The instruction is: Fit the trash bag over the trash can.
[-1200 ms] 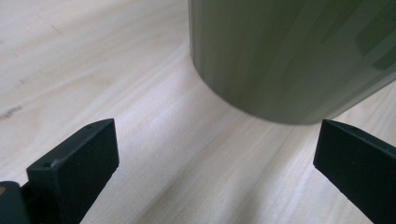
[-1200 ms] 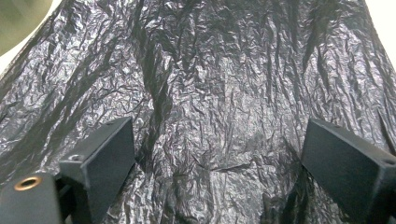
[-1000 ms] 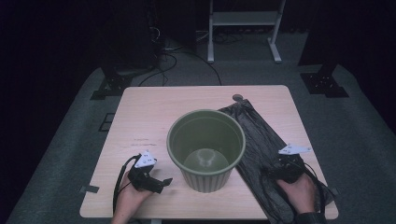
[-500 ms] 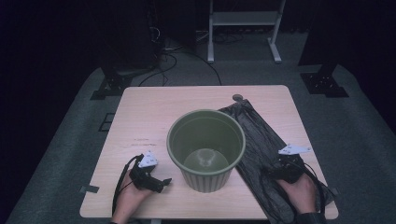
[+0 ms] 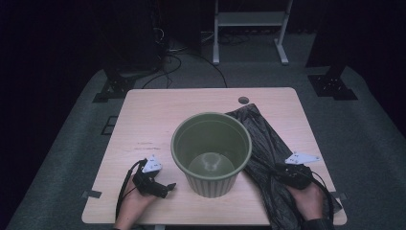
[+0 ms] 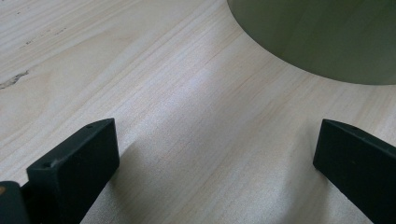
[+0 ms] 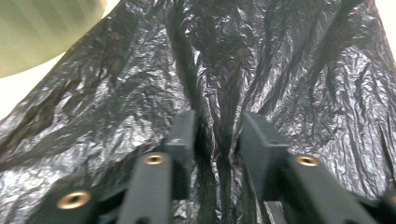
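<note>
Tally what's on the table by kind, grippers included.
Green bin: 1
Black plastic bag: 1
Grippers: 2, left gripper with jaws apart over bare table, right gripper just closing, pinching a fold of the bag
Total: 4

Left tool (image 5: 165, 187) rests low with jaws wide apart; right tool (image 7: 215, 133) has just been closing, jaws narrow
</note>
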The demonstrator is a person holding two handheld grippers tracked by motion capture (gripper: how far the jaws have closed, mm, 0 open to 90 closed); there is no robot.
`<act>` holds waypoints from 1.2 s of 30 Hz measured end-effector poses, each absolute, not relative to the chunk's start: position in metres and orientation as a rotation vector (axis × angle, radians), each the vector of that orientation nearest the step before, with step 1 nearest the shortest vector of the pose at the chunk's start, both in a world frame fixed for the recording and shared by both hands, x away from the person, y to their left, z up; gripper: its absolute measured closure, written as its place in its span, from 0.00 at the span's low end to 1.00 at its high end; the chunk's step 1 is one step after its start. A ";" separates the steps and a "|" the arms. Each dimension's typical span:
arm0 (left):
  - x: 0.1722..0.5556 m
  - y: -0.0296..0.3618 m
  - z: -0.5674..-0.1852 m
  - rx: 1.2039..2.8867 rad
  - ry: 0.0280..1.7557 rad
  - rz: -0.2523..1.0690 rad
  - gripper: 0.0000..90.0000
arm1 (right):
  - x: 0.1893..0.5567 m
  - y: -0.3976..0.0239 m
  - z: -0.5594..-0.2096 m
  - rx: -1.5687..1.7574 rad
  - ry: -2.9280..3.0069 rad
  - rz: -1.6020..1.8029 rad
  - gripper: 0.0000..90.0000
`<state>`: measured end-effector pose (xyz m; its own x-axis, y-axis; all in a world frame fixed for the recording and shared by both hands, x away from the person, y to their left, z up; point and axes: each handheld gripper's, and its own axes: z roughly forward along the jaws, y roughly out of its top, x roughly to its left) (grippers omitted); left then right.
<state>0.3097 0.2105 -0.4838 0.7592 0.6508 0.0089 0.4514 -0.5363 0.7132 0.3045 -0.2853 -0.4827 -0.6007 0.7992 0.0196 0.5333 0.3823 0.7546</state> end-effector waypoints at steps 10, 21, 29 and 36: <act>0.309 0.210 -0.484 2.229 0.824 0.357 0.00 | 0.299 -0.279 -0.482 1.128 2.396 1.125 1.00; 0.309 0.210 -0.484 2.227 0.828 0.358 0.00 | 0.286 -0.269 -0.471 1.085 2.395 1.110 0.57; 0.309 0.210 -0.484 2.227 0.829 0.359 0.00 | 0.302 -0.282 -0.461 1.195 2.309 1.052 0.20; 0.309 0.210 -0.484 2.226 0.830 0.360 0.00 | 0.321 -0.300 -0.455 1.259 2.251 1.050 0.16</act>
<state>0.3092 0.2100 -0.4838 0.7534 0.6575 0.0088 0.4560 -0.5320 0.7135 0.3210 -0.3002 -0.4554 -0.5410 0.8397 0.0481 0.5766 0.3286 0.7481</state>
